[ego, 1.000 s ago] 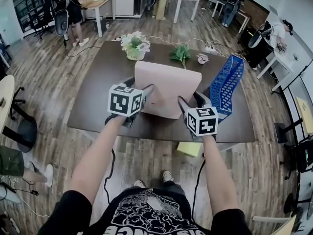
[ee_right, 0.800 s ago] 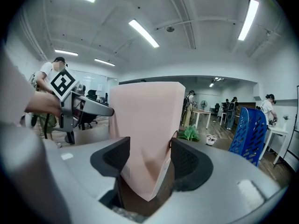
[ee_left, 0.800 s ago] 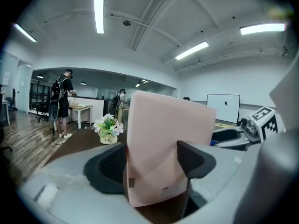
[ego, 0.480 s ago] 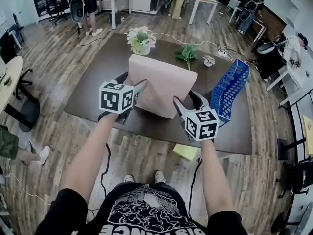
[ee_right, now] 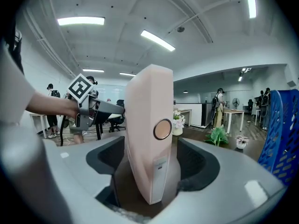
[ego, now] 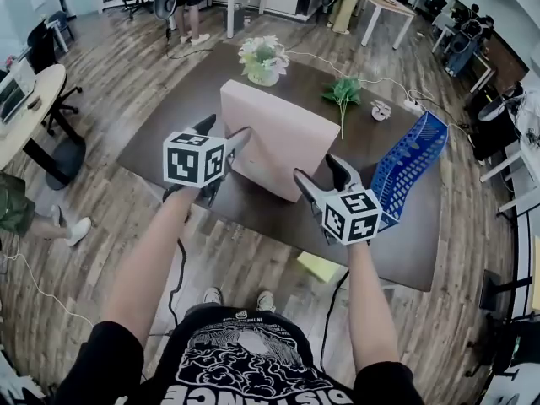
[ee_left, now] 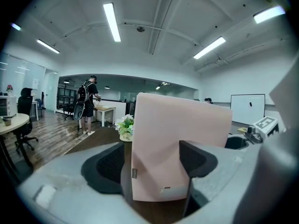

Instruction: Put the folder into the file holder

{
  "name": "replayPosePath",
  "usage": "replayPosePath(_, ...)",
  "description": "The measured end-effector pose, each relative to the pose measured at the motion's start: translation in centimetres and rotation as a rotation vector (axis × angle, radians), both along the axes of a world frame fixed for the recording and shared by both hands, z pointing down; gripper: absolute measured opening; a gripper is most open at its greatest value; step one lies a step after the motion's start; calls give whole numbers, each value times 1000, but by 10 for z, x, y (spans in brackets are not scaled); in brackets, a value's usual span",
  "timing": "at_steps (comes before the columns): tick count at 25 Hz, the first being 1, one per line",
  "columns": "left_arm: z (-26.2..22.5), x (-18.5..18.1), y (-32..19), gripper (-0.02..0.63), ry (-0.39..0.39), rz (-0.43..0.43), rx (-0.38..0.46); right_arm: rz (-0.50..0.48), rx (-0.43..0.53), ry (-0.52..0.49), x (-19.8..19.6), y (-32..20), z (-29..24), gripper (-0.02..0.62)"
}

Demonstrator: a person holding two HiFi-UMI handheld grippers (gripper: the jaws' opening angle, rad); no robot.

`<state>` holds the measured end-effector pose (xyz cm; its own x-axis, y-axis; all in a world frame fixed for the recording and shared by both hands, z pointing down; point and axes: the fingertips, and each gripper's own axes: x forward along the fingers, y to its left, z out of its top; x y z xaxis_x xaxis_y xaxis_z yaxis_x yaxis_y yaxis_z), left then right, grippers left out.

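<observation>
A pink folder (ego: 278, 137) stands upright on the dark brown table (ego: 181, 108). My left gripper (ego: 226, 133) is at its near left corner and my right gripper (ego: 316, 171) at its near right corner. In the left gripper view the folder's cover (ee_left: 177, 139) sits between the opening jaws, with a dark gap beside the left pad. In the right gripper view the folder's spine (ee_right: 147, 148) with its round hole stands between the opening jaws, and neither pad presses on it. The blue mesh file holder (ego: 409, 163) lies tilted at the table's right end, also seen as the blue holder (ee_right: 280, 129).
A white flower pot (ego: 263, 60), a green sprig (ego: 342, 93) and a small object (ego: 381, 110) sit at the table's far side. A yellow sheet (ego: 319, 266) lies on the floor below. A round table (ego: 25, 108) and chairs stand left; people stand at the far desks.
The head view has swung, so the table and folder sit further right and lower. Both grippers stay at the folder's near corners, and the folder stands as before.
</observation>
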<state>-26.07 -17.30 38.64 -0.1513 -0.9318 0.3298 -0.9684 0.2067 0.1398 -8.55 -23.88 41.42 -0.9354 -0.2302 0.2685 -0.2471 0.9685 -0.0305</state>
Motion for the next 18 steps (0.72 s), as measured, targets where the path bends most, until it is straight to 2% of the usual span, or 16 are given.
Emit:
replayPosePath(7,0,2,13,371,4,-142,-8,-166,-46,-20,-12,1,18,385)
replayPosePath(18,6,14,20,371,3,-268,-23,-352,-74,-30,-32,2,47,397)
